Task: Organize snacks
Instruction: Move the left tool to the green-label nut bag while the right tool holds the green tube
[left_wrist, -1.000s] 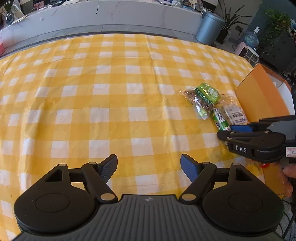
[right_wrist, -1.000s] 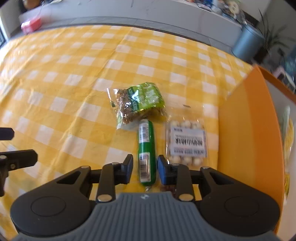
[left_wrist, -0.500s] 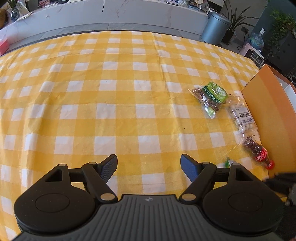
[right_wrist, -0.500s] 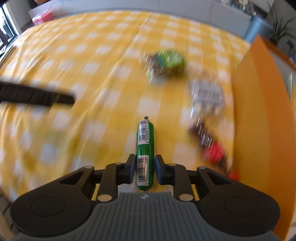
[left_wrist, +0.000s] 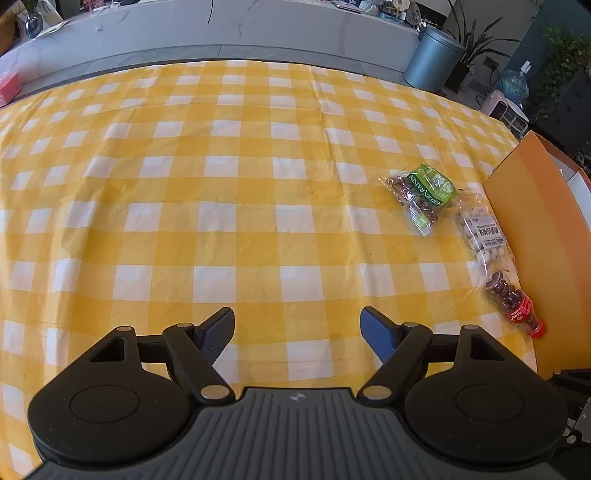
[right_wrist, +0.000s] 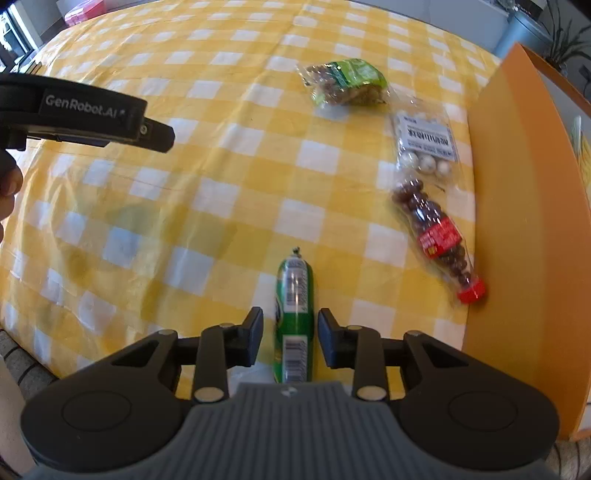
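Yellow-checked tabletop (left_wrist: 258, 229): the right tongs (right_wrist: 290, 334) have lifted the green sausage stick (right_wrist: 293, 314) away, now spread slightly, apparently loosening; left tongs (left_wrist: 297, 332) wait, spread wide.

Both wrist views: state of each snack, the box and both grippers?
Left gripper: open, empty.
Right gripper: around green sausage stick, grip unclear.
Green raisin bag: lying flat.
Clear bag of white balls: lying flat.
Red-capped bottle of chocolate balls: capped, on its side.
Orange cardboard box: open.
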